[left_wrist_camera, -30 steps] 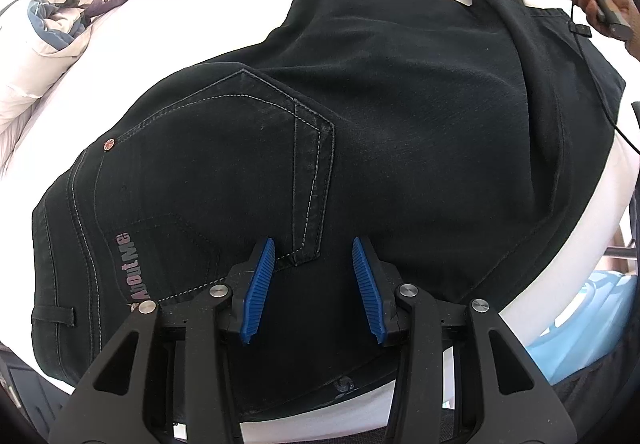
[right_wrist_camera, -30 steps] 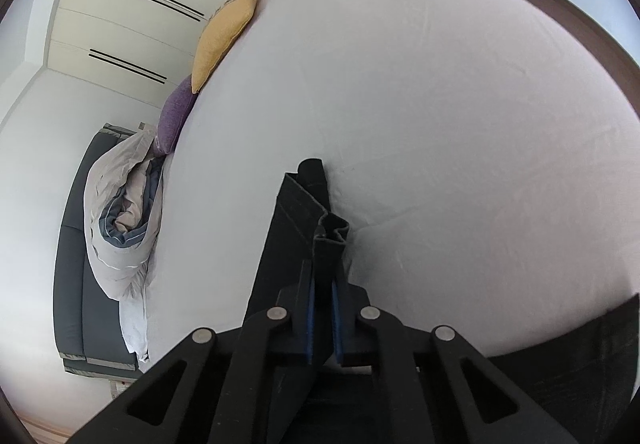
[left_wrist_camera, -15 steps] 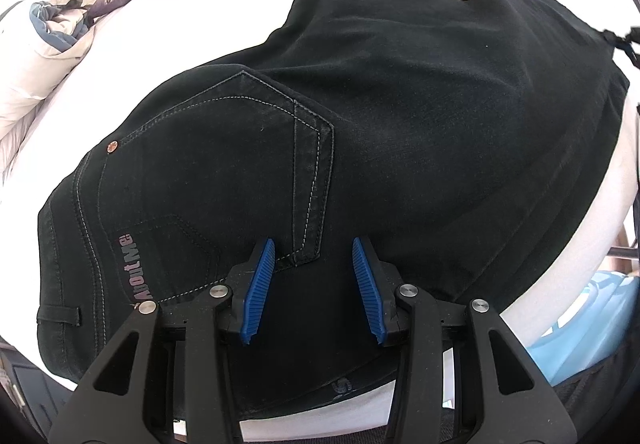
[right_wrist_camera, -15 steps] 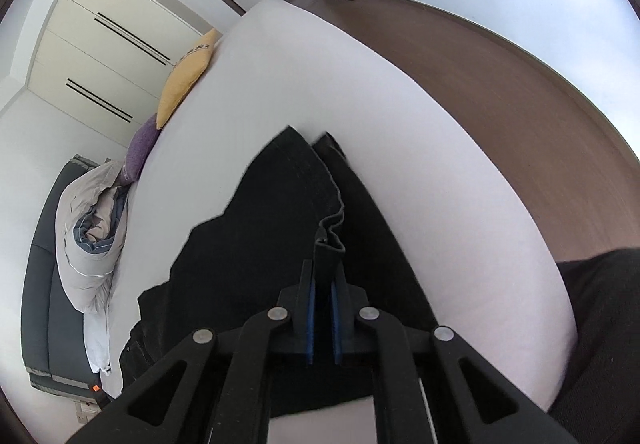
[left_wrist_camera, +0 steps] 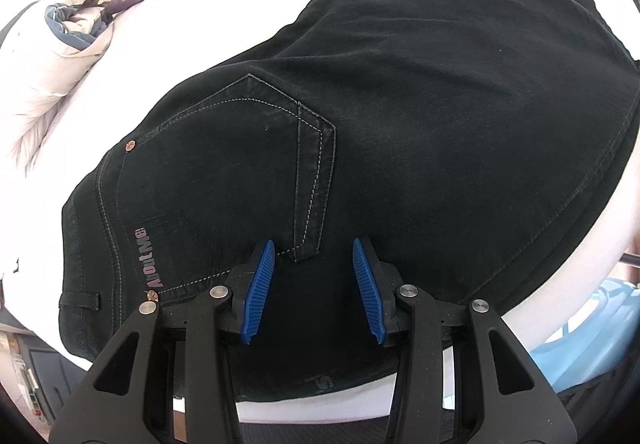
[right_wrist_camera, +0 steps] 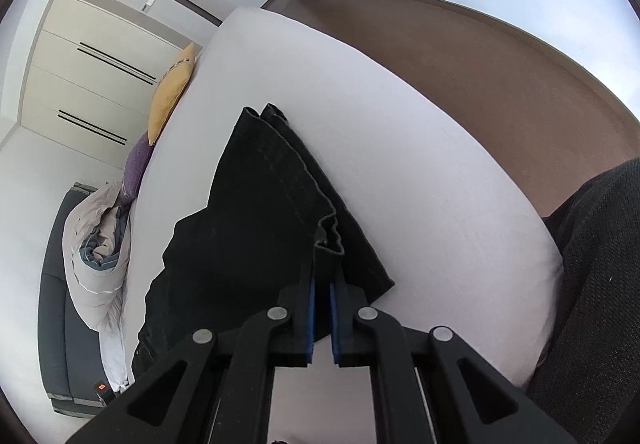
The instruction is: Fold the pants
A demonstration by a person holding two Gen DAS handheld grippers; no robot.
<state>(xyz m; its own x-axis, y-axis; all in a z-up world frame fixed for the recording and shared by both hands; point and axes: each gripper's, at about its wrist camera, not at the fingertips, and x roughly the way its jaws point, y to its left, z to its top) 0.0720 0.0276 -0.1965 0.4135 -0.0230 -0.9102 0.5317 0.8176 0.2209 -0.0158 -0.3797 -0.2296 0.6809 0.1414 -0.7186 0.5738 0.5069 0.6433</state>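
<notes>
Bed (right_wrist_camera: 420, 172) with white sheet filled most of both views. In the right wrist view, brown floor (right_wrist_camera: 500, 64) curved across the upper right, cream wardrobe doors (right_wrist_camera: 92, 84) with dark slot handles sat at upper left, and a doorway showed at top. A yellow pillow (right_wrist_camera: 170, 96) and a purple pillow (right_wrist_camera: 138, 164) lay along the bed's left edge; below them a bunched pale duvet (right_wrist_camera: 96, 256) rested against a dark sofa-like piece. A person's dark-clothed body showed at the right edge.

Black pants (left_wrist_camera: 400, 124) lay spread on the bed, back pocket up, with pale stitching, a copper rivet and an "AboutMe" label at lower left of the left wrist view.

Left gripper (left_wrist_camera: 314, 280): jaws stood apart over the pocket's lower corner, nothing pinched between the blue pads; could not tell whether the tips touched the cloth.

Right gripper (right_wrist_camera: 322, 308): jaws clamped on a crumpled hem edge of the pants, at centre of frame, with the leg fabric running away toward upper left and folded over the rest of the garment.

No containers in view.
</notes>
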